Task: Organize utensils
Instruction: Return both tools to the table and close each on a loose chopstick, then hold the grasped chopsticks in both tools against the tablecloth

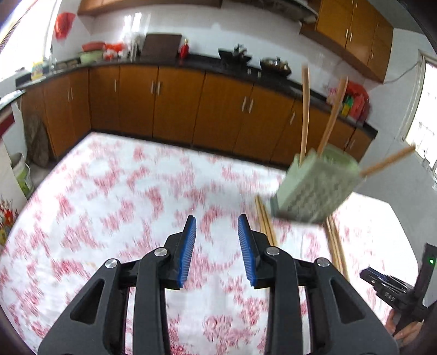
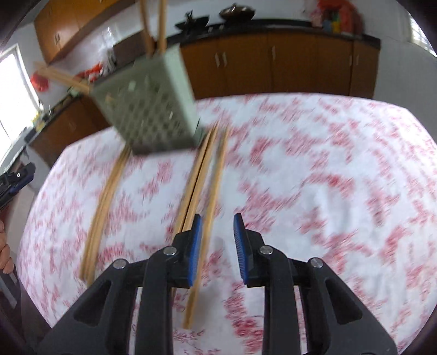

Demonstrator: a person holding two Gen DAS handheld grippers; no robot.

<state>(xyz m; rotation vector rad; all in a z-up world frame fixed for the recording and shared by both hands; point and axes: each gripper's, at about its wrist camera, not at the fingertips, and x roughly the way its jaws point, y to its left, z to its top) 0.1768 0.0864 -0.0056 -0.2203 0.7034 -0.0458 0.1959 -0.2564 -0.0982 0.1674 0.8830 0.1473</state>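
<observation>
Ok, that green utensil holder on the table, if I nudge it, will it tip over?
Probably easily. The green holder looks tall over a narrow base and is perforated, so likely light plastic. The chopsticks standing in it reach well above its rim, adding top weight. On the tablecloth it may drag rather than slide.

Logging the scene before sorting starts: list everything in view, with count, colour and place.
utensil holder: one, pale green, perforated, on the table's far side.
chopsticks in holder: several, tan wood, sticking out of the top and side.
loose chopsticks: about five or six, tan, on the cloth near the holder; blur hides the exact count.
tablecloth: one, white with red pattern.
cabinets: row, orange-brown, behind the table.
left gripper: black, blue pads, open, empty.
right gripper: same, open above one chopstick.
</observation>
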